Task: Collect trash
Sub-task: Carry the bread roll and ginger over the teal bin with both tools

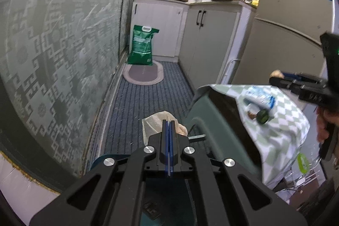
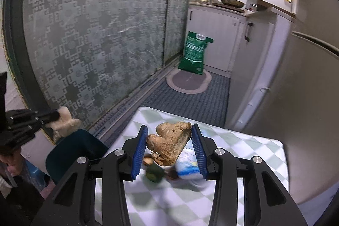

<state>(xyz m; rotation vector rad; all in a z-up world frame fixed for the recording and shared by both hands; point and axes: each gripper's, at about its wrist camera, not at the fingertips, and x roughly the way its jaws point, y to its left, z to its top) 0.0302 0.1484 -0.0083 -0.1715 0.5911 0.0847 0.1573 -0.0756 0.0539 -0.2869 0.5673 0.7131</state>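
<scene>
Black linkage arms of the left gripper (image 1: 169, 122) fill the bottom of the left wrist view, its blue-padded jaws pressed together on a crumpled, pale translucent plastic bag (image 1: 156, 120) that sticks out past the tips at 12 o'clock. Beneath the bag lies a blue-grey ribbed floor mat (image 1: 135, 96). At 3 o'clock from the bag stands a dark green chair back (image 1: 214, 120), and beyond it a table under a green-and-white checked cloth (image 1: 284, 120).

In the right wrist view, the right gripper (image 2: 169, 141) has its blue pads clamped on a lumpy, tan piece of ginger root (image 2: 169, 143), one pad against each side, held above the checked cloth. On the cloth below the ginger, toward 6 o'clock, lie a small dark green round item (image 2: 155, 173), a blurred blue-and-white wrapper (image 2: 188, 166) and some small brown scraps (image 2: 148, 160). At 9 o'clock the other gripper shows with the pale bag in its tips.

Farther off, at 12 o'clock, a green sack (image 2: 193, 50) stands at the head of an oval rug (image 2: 187, 81), against white kitchen cabinets (image 2: 216, 35). A frying pan (image 2: 231, 1) sits on the counter. A patterned grey-green panel (image 2: 84, 35) runs along the left side.
</scene>
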